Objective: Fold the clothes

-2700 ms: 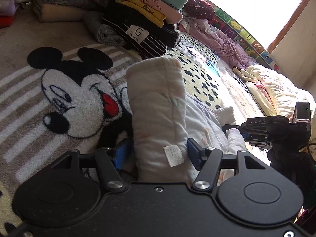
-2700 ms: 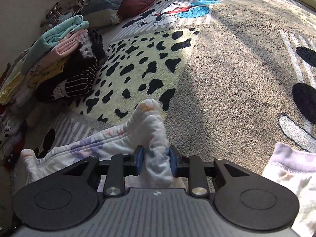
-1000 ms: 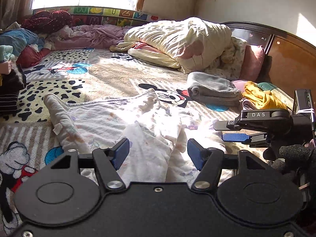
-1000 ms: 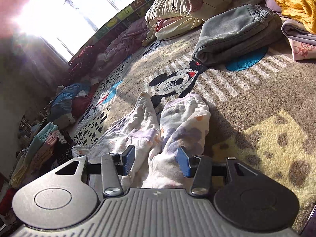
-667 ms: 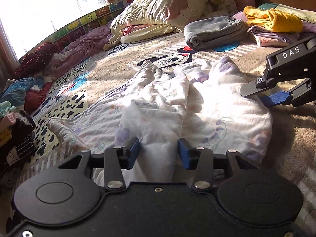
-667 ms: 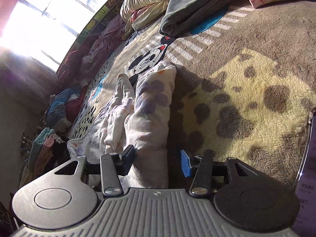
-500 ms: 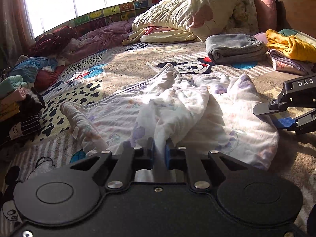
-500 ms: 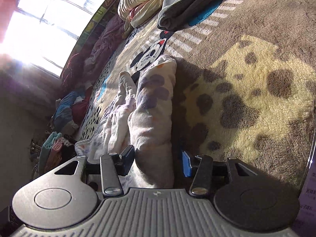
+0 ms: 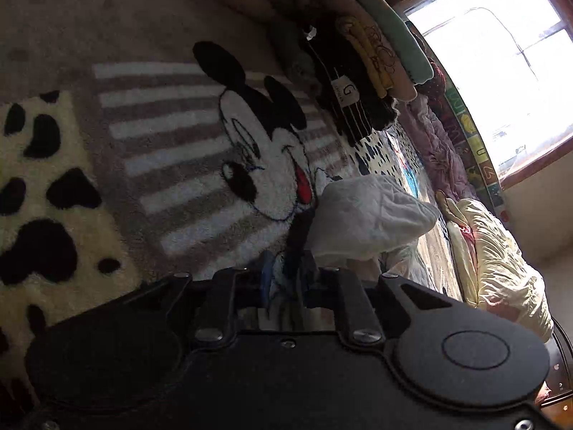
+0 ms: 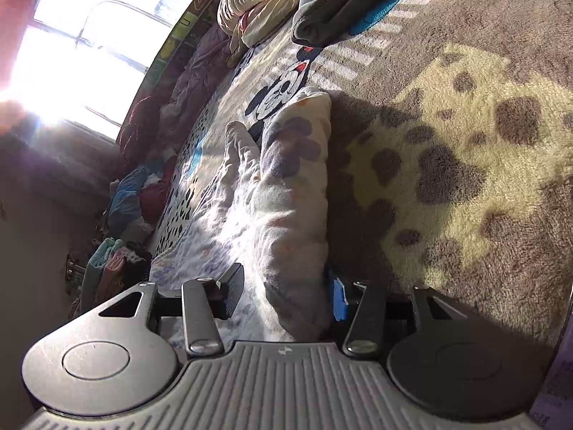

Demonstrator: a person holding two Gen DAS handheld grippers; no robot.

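Observation:
A white garment with a faint purple and orange print (image 10: 286, 186) lies spread on the plush cartoon-mouse blanket (image 10: 465, 143). My right gripper (image 10: 283, 295) stands open low over it, and a rolled edge of the garment lies loosely between its fingers. In the left wrist view a bunched fold of the same garment (image 9: 365, 218) rises just right of my left gripper (image 9: 286, 281). Its jaws are nearly together and seem to pinch a thin layer of the cloth. The pinch itself is in shadow.
A stack of folded clothes (image 9: 369, 71) stands beyond the mouse face on the blanket (image 9: 265, 157). A cream quilt (image 9: 494, 261) and purple bedding (image 10: 193, 82) line the window side. A folded grey garment (image 10: 343, 3) lies far ahead of my right gripper.
My left gripper closed on the garment, then swung left toward the folded stack and tilted, bunching the cloth beside it. My right gripper stayed open and barely moved.

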